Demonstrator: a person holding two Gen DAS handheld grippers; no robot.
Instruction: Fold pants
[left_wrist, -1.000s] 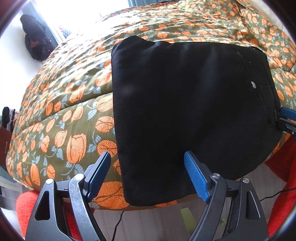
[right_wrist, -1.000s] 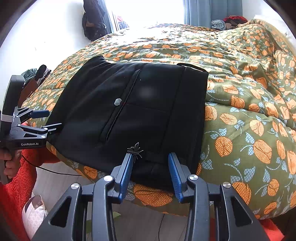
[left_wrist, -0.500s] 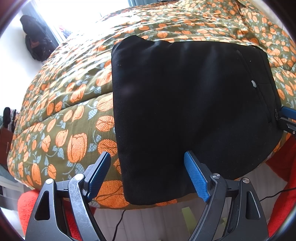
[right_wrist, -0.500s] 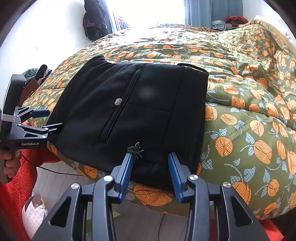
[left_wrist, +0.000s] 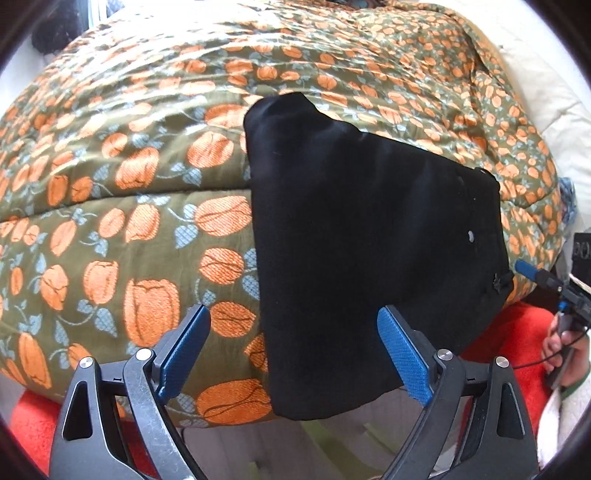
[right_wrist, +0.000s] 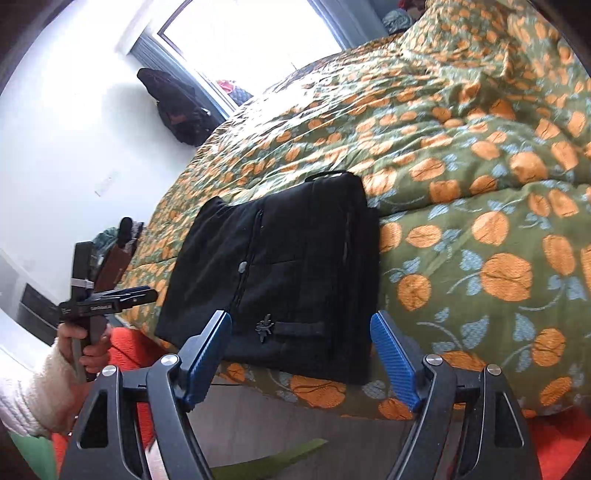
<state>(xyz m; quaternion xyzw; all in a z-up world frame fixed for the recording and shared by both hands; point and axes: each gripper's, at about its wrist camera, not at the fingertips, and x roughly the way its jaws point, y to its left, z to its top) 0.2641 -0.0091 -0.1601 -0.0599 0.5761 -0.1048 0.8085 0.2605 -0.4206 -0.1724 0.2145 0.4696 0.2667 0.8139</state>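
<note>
The black pants (left_wrist: 369, 240) lie folded into a compact rectangle near the bed's front edge, on the orange-flowered quilt (left_wrist: 129, 184). In the right wrist view the pants (right_wrist: 295, 266) show a zip, a small grey button and a drawstring knot. My left gripper (left_wrist: 295, 350) hovers before the pants' near left corner, its jaws opening wide, nothing pressed between the blue pads. My right gripper (right_wrist: 301, 354) hangs just off the near edge by the knot, its jaws opening too, pads clear of the cloth. The left gripper (right_wrist: 110, 299) also shows at far left, held by a hand.
The quilt (right_wrist: 480, 184) covers the whole bed and bulges toward the back right. A dark bag (right_wrist: 177, 107) sits by the bright window. Red fabric (left_wrist: 517, 339) lies below the bed edge, and pale floor shows under both grippers. A hand in a white sleeve (right_wrist: 33, 391) is at lower left.
The right gripper's jaws have spread from narrow to wide and let go of the pants' near edge. Both grippers have pulled back and tilted, so the pants look smaller and turned.
</note>
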